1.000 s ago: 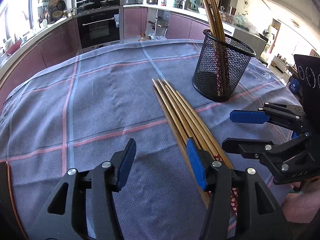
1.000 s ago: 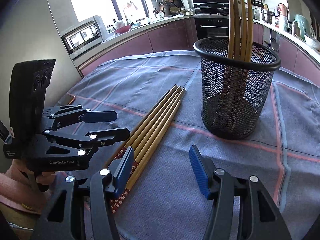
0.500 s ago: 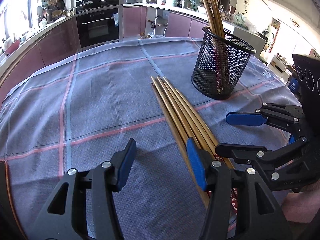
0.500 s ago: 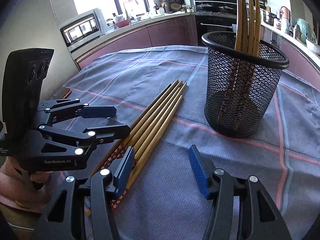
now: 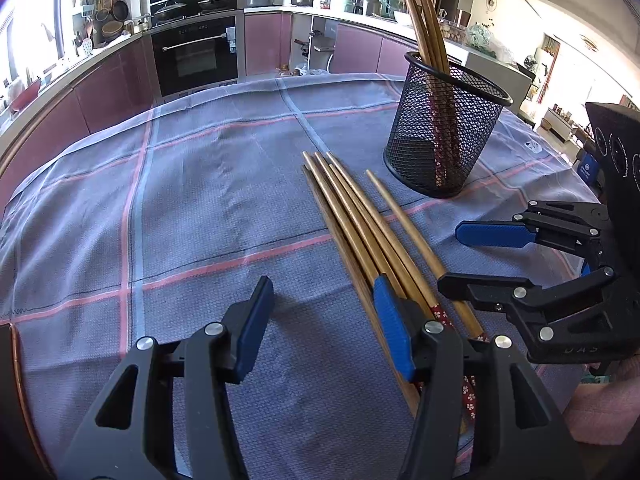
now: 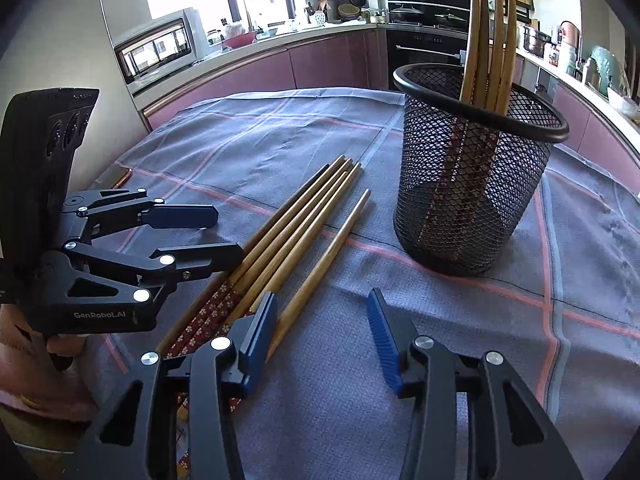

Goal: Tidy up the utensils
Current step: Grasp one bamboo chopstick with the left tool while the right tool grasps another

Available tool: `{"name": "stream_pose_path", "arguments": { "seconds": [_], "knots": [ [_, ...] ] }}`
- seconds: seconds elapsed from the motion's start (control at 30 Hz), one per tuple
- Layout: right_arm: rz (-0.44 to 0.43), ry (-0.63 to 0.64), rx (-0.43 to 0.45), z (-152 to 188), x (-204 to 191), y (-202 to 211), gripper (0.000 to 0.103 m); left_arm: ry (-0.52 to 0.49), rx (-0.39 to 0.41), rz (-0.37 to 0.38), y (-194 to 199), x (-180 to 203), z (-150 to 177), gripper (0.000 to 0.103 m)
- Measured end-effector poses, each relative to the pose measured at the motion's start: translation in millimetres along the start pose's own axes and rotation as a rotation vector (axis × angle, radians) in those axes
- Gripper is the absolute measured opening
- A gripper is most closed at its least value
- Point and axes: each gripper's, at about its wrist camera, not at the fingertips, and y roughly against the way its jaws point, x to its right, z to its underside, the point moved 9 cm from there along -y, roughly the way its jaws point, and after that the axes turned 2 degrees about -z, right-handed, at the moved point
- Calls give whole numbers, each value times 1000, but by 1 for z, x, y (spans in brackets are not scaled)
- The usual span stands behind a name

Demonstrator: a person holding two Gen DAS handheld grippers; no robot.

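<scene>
Several wooden chopsticks (image 5: 352, 220) (image 6: 288, 232) lie in a bundle on the checked cloth, their red patterned ends toward me. One chopstick (image 5: 400, 224) (image 6: 320, 268) lies apart from the bundle, on the holder's side. My right gripper (image 6: 320, 332) (image 5: 452, 258) is open and its jaws are closing; the thick end of that lone chopstick lies between them, against the left pad (image 6: 260, 328). My left gripper (image 5: 324, 324) (image 6: 228, 232) is open, with its right finger (image 5: 392, 328) over the bundle. A black mesh holder (image 5: 444, 136) (image 6: 472, 184) stands upright beyond, with several chopsticks in it.
The grey-blue cloth with pink lines (image 5: 180, 208) covers the round table, whose copper rim (image 5: 18, 380) shows at the near left. Kitchen cabinets and an oven (image 5: 196, 56) stand beyond the far edge. A hand (image 6: 60, 348) holds the left gripper.
One chopstick has come away from the bundle toward the holder. The right gripper has come in at the sticks' thick ends and its jaws have narrowed. The left gripper has stayed put.
</scene>
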Motion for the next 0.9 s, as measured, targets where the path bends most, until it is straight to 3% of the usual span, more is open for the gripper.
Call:
{"name": "stream_pose_path", "arguments": {
  "seconds": [0.27,0.57,0.73,0.9],
  "knots": [
    [16,4,-5,-2,4,-1,34,-18,-9,2,-2,3,0,45],
    [6,-30,-3,-9,7,-7,16,-42,-21,-3,-10,11,-6,24],
    [-27,-78,7,-8,12,-5,9,-3,-21,20,-10,9,-7,12],
    [-44,-107,16,-7,15,-2,6,28,-9,6,-8,5,-7,9]
  ]
}}
